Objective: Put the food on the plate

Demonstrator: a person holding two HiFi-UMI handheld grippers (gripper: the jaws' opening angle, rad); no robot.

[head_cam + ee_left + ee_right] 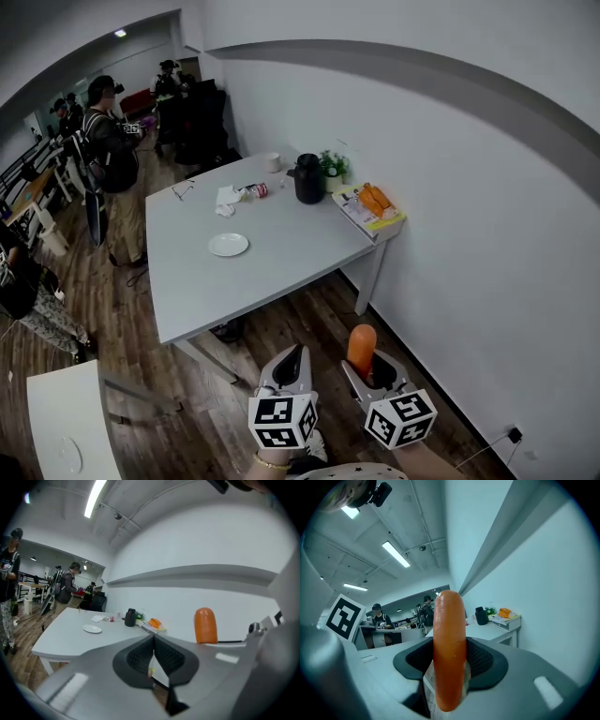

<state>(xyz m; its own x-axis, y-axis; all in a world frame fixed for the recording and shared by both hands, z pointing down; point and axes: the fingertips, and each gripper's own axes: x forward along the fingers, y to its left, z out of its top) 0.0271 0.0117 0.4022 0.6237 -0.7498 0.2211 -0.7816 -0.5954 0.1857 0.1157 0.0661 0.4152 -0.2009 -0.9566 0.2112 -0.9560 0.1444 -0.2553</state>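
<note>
An orange sausage-shaped piece of food (pixel 362 347) stands upright between the jaws of my right gripper (pixel 365 364), which is shut on it. In the right gripper view the food (pixel 449 648) fills the middle, pressed from both sides by the black pads. My left gripper (pixel 296 356) is beside it, shut and holding nothing; its pads (pixel 140 656) meet. Both grippers hover over the wooden floor, well short of the grey table (pixel 281 272). A small white plate (pixel 229 245) lies on that table, also seen as the plate (pixel 92 629) in the left gripper view.
On the table's far side stand a black kettle (pixel 308 178), a small plant (pixel 333 165), a cup (pixel 272 161), crumpled tissue (pixel 226 198) and a tray of orange food (pixel 375 201). People (pixel 111 150) stand at the left. Another white table (pixel 70 427) sits near left; a wall runs along the right.
</note>
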